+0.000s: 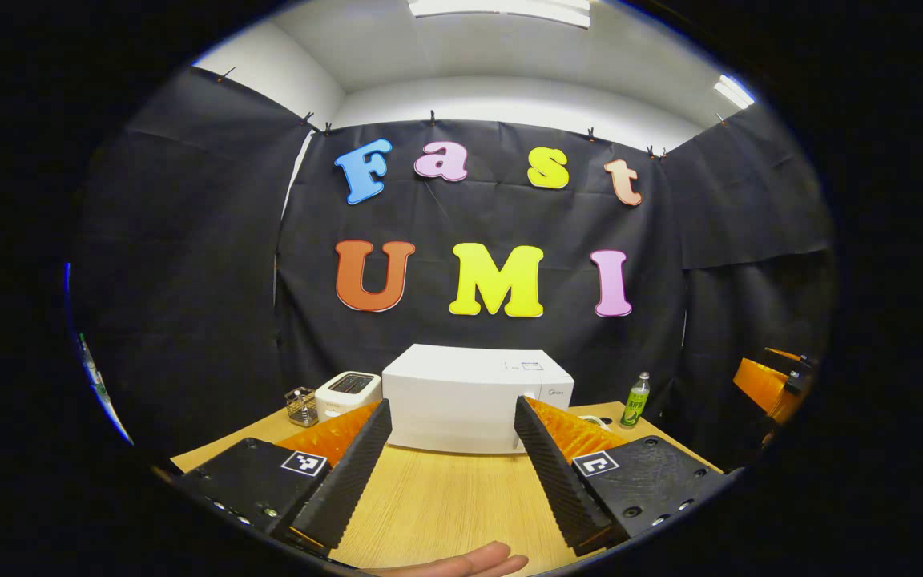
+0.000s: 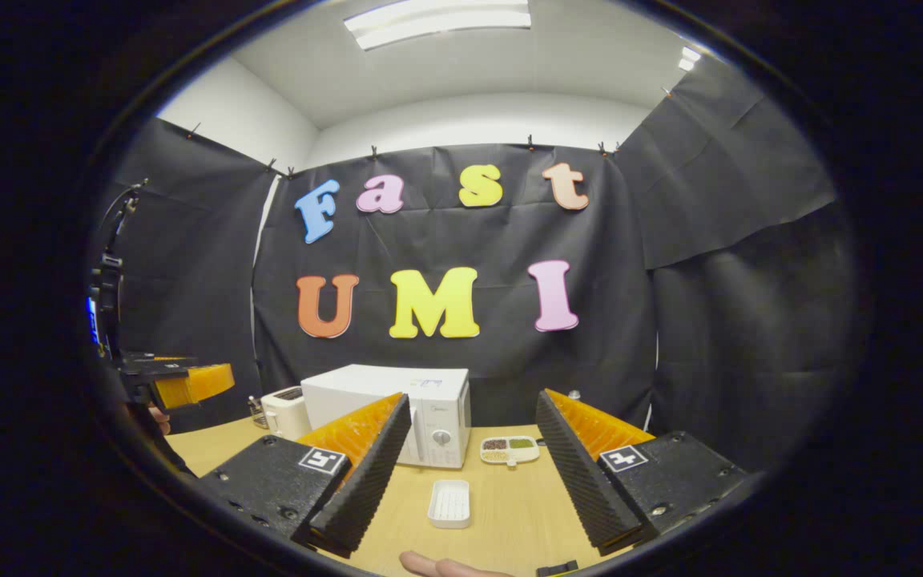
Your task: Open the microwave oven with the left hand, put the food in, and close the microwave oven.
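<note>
Desk (image 1: 445, 497): light wood surface, carrying every item listed below.

Microwave oven (image 1: 477, 398): white, door closed, standing at the back of the desk against the black cloth wall. In the left gripper view it sits straight ahead, framed between the two fingers. In the right gripper view it sits left of centre, its control panel with a round knob on the side nearer the food dish.

Left gripper (image 1: 452, 465): black ribbed fingers backed with orange, spread wide with nothing between them, held above the near part of the desk, well apart from the microwave oven. A fingertip of the holding hand (image 1: 469, 561) shows at the bottom edge.

Right gripper (image 2: 469, 481): fingers likewise spread wide and holding nothing, held above the desk near its front edge.

Food dish (image 2: 509, 449): small white divided dish with dark, green and pale contents, on the desk just beside the microwave oven's control-panel side.

Tray (image 2: 449, 503): white, rectangular, ridged inside, on the desk in front of the microwave oven and nearer the right gripper.

Toaster (image 1: 348, 393): white, beside the microwave oven on the side away from the food dish.

Wire basket (image 1: 300, 406): small, next to the toaster.

Bottle (image 1: 635, 400): green, upright, near the desk's far corner.
</note>
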Tool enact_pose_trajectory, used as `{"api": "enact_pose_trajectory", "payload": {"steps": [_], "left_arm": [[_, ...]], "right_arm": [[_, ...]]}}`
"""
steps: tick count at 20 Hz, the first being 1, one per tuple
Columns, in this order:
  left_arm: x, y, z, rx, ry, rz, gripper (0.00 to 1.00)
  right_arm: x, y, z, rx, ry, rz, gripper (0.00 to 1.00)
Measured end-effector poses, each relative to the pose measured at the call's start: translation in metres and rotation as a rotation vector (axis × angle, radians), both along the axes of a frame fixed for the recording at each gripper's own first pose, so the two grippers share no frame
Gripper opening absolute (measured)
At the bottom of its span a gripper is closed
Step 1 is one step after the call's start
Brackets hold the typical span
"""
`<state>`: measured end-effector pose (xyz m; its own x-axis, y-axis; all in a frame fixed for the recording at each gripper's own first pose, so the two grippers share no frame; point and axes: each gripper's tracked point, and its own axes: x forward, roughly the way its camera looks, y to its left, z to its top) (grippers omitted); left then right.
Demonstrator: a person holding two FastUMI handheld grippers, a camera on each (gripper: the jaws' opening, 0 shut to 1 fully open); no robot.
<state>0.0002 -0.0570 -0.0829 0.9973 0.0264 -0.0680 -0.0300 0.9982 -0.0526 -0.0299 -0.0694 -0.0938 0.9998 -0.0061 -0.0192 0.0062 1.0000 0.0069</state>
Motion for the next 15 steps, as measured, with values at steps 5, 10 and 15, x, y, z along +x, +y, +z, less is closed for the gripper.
{"api": "enact_pose_trajectory", "payload": {"steps": [5, 10, 15], "left_arm": [[-0.0009, -0.0028, -0.0021, 0.014, -0.014, -0.008, 0.95], [-0.0035, -0.0094, -0.0065, 0.028, -0.005, -0.024, 0.95], [-0.0060, -0.0099, -0.0081, 0.029, -0.006, -0.021, 0.84]], "right_arm": [[0.0035, 0.0001, -0.0063, 0.009, 0.012, 0.008, 1.00], [0.0033, -0.0002, -0.0079, 0.021, 0.006, 0.005, 1.00], [0.0034, -0.0018, -0.0088, 0.019, 0.007, 0.010, 1.00]]}}
